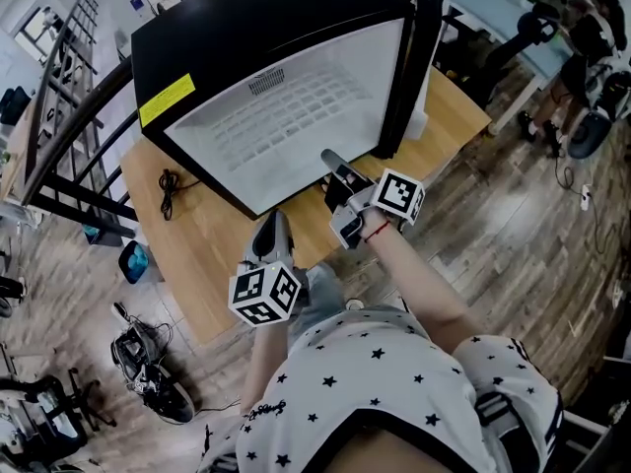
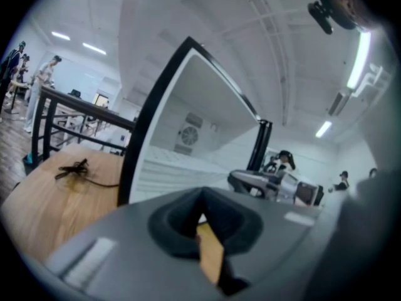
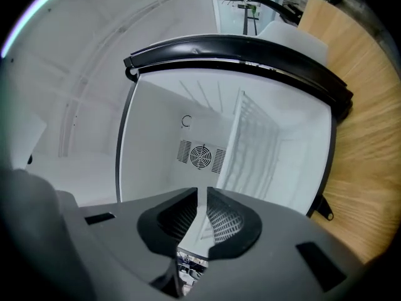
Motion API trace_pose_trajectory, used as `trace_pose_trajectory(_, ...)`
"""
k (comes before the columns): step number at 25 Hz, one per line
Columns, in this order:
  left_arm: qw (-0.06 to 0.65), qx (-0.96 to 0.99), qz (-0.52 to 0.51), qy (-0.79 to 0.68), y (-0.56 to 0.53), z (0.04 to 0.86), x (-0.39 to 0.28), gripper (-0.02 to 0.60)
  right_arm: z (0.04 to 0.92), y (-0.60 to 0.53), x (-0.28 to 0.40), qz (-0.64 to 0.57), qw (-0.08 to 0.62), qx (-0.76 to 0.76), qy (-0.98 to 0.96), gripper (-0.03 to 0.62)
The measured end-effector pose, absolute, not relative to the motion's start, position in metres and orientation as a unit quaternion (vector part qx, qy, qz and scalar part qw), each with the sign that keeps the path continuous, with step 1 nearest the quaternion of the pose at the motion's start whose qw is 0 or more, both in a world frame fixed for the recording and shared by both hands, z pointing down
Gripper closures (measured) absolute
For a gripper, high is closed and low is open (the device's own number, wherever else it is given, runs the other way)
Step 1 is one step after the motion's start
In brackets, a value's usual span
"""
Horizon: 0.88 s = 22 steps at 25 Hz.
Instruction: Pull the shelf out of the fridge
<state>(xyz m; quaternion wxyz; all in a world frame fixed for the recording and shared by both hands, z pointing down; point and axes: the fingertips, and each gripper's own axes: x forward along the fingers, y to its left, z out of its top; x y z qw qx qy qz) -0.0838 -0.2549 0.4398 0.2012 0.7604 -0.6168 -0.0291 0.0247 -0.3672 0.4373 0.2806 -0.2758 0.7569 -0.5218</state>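
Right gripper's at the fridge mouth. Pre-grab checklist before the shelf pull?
1. Fridge open, interior exposed: ok.
2. Wire shelf seated inside: ok.
3. Right gripper jaws apart for the grab: not ok, shut with nothing between them.
4. Jaw line on the shelf's front edge: not ok, the shelf sits off to one side in the right gripper view.
5. Left gripper clear of the opening: ok, short of the fridge over the table, shut.
6. Cable out of the pull path: ok.
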Motion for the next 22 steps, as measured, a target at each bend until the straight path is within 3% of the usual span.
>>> trace_pose_trajectory(7, 0.204, 0.767, -0.025, -0.607, -0.272, 0.443, -0.088, 0.575, 0.445, -0.391, 0.02, -0.536, 0.299, -0.284, 0.736, 0.566)
trace_pose_trajectory(11, 0.206, 0.768, -0.026, -0.606, -0.28, 0.443, -0.093, 0.575, 0.447, -0.403, 0.013, -0.542, 0.299, -0.28, 0.734, 0.477)
trace_pose_trajectory(14, 0.205, 0.769, -0.026, -0.605, -0.285, 0.444, -0.095, 0.575, 0.449, -0.414, 0.006, -0.552, 0.299, -0.282, 0.725, 0.457)
trace_pose_trajectory(22, 0.205, 0.768, -0.021, -0.606, -0.29, 0.447, -0.1, 0.575, 0.454, -0.444, -0.013, -0.576, 0.319, -0.277, 0.699, 0.451)
